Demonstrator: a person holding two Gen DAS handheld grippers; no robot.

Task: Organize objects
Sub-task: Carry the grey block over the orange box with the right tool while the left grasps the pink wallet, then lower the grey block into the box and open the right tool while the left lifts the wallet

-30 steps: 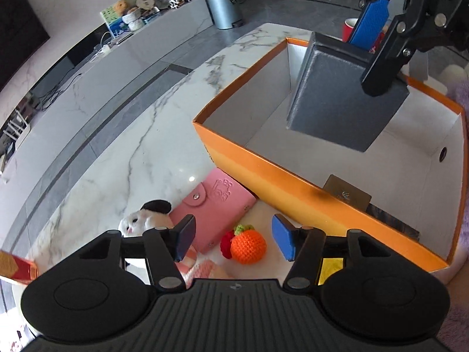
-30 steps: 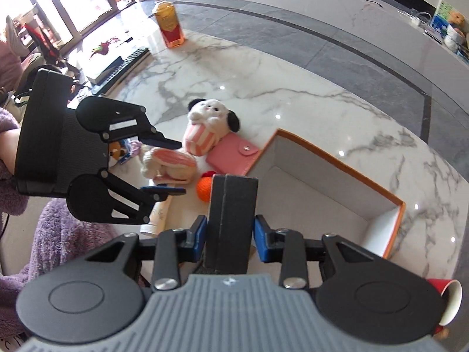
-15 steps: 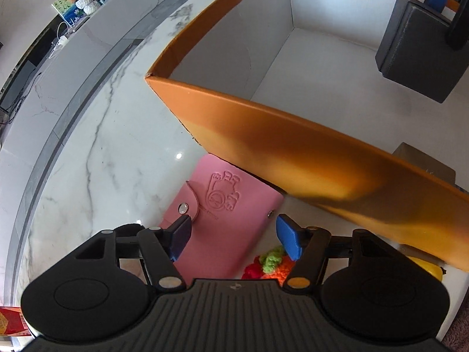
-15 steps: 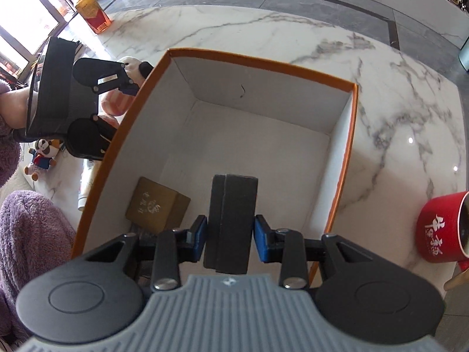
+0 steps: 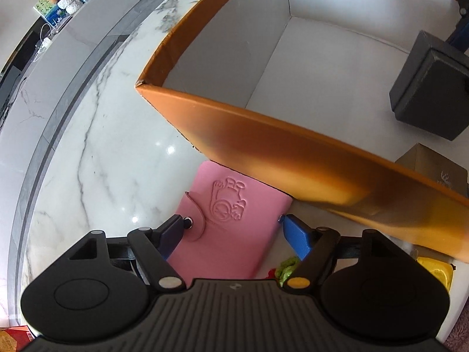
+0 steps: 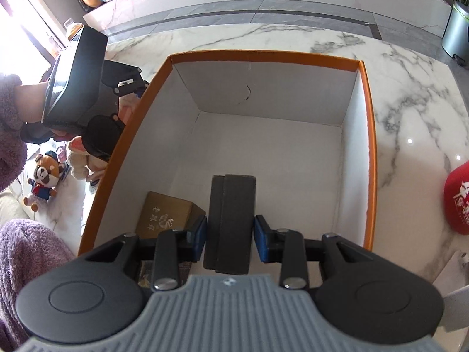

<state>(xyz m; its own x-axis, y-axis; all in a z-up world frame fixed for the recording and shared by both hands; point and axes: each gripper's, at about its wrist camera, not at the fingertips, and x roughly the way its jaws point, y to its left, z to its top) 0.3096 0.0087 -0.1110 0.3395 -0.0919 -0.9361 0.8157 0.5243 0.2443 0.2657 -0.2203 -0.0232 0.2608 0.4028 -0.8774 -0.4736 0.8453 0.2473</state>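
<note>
A pink snap wallet lies flat on the marble table, right against the outside of the orange box. My left gripper points down over it. Its jaws are opening, with the wallet between the blue pads and neither pad pressing on it. My right gripper is shut on a dark grey box, held upright low inside the orange box. In the left wrist view the same grey box hangs at the right. A gold box lies on the box floor beside it.
A crochet fruit and a yellow item lie near the wallet. A small bear toy and a plush toy sit left of the box. A red cup lies to its right. A purple sleeve is at lower left.
My left gripper came down from above the toys onto the pink wallet and its jaws widened. My right gripper carried the grey box over the rim and down into the orange box.
</note>
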